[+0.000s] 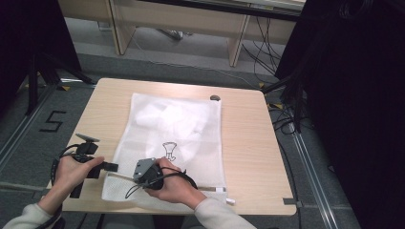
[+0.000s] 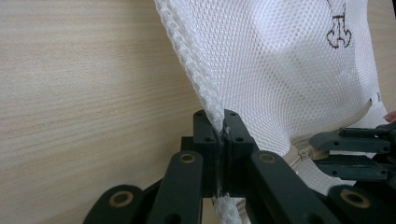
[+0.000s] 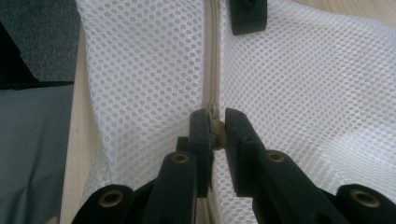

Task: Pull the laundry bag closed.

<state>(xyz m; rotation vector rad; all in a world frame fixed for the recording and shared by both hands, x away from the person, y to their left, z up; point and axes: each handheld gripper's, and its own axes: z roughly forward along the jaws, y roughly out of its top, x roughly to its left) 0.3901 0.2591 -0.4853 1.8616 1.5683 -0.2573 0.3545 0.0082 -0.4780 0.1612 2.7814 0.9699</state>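
A white mesh laundry bag (image 1: 176, 124) lies flat on the wooden table (image 1: 248, 143), with a small brown emblem (image 1: 168, 150) printed on it. My left gripper (image 1: 113, 167) is shut on the bag's thick left edge seam (image 2: 187, 56) near the front corner; in the left gripper view the jaws (image 2: 221, 122) pinch that seam. My right gripper (image 1: 136, 179) is at the bag's front edge, shut on the beige zipper pull (image 3: 215, 133). The zipper (image 3: 213, 60) runs away from the right gripper (image 3: 216, 122) toward the left gripper's jaw tip (image 3: 249, 16). In the left gripper view the right gripper (image 2: 320, 149) is at the right.
A small dark object (image 1: 215, 98) rests at the table's far edge by the bag's corner. Bare wood lies to the right of the bag. Beyond the table are grey floor with a "5" marking (image 1: 52, 121), cables (image 1: 286, 119) and a black curtain (image 1: 358, 95).
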